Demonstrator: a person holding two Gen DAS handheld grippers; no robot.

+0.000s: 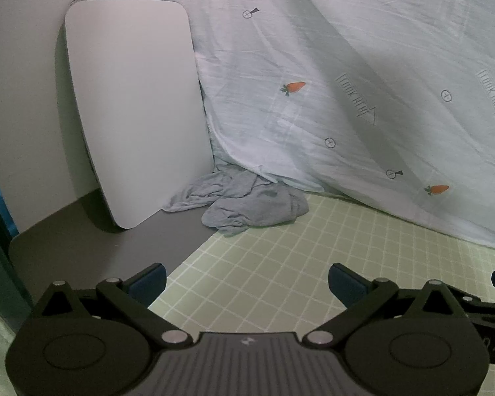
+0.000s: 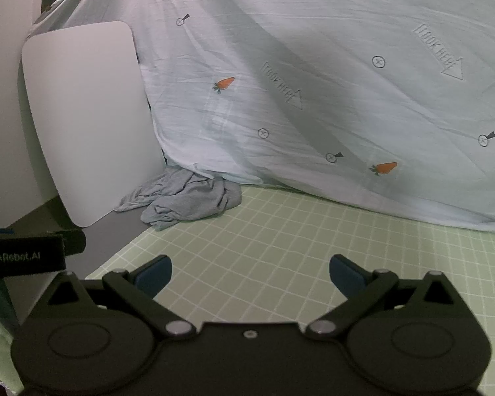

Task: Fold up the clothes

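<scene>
A crumpled grey garment (image 1: 247, 203) (image 2: 184, 199) lies in a heap at the far edge of the green checked sheet (image 1: 280, 264) (image 2: 280, 237), against the foot of the hanging cloth. My left gripper (image 1: 247, 283) is open above the sheet, well short of the garment, with nothing between its blue pads. My right gripper (image 2: 250, 274) is open too and holds nothing, also short of the heap. The garment sits ahead and slightly left of the right gripper.
A pale blue cloth (image 1: 363, 82) (image 2: 330, 82) printed with carrots and arrows hangs behind the sheet. A white rounded board (image 1: 132, 105) (image 2: 85, 118) leans on the wall at left over a grey surface (image 1: 99, 247). The left device's body (image 2: 26, 254) shows at the right view's left edge.
</scene>
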